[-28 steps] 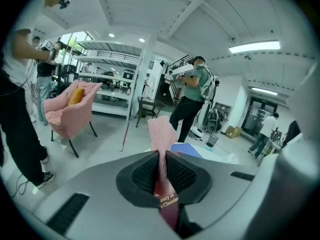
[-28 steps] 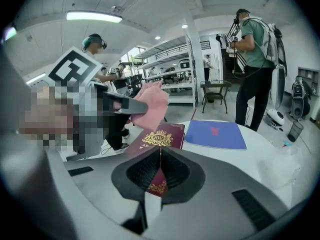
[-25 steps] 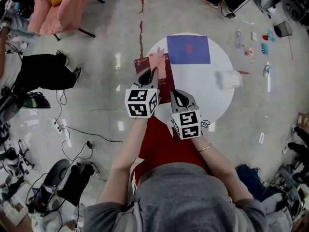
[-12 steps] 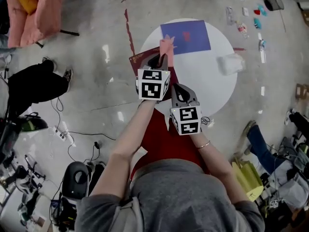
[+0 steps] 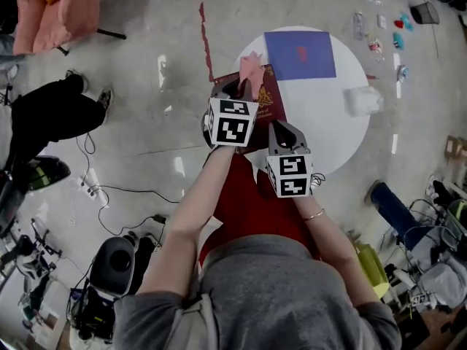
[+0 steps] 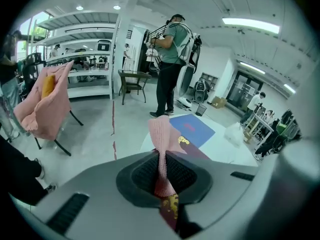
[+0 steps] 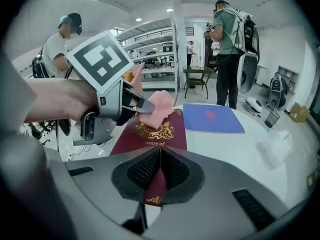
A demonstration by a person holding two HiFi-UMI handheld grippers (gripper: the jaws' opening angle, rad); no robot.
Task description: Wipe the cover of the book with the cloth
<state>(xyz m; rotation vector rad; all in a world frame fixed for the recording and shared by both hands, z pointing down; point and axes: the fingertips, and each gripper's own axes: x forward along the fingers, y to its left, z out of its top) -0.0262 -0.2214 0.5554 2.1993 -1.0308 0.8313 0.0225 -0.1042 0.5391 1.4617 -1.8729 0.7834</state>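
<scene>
A maroon book [image 5: 261, 106] with a gold crest [image 7: 156, 131] lies on the white round table [image 5: 321, 133], near its left edge. My left gripper [image 5: 238, 90] is shut on a pink cloth [image 5: 252, 69], which hangs over the far part of the cover. In the right gripper view the pink cloth [image 7: 158, 106] sits just beyond the crest. The left gripper view shows the pink cloth [image 6: 161, 139] standing up from the shut jaws. My right gripper [image 5: 282, 132] is shut on the maroon book's near edge [image 7: 156, 184]. Whether the cloth presses on the cover is unclear.
A blue book [image 5: 300, 54] lies flat at the table's far side, also visible as the blue book [image 7: 212, 118]. A crumpled white wad [image 5: 363, 99] sits at the right of the table. People stand beyond the table, with shelves, a chair with pink fabric [image 5: 55, 9] and floor cables around.
The left gripper has carried the pink cloth along the cover toward the book's far end. The right gripper keeps its hold on the near edge. The head view has shifted.
</scene>
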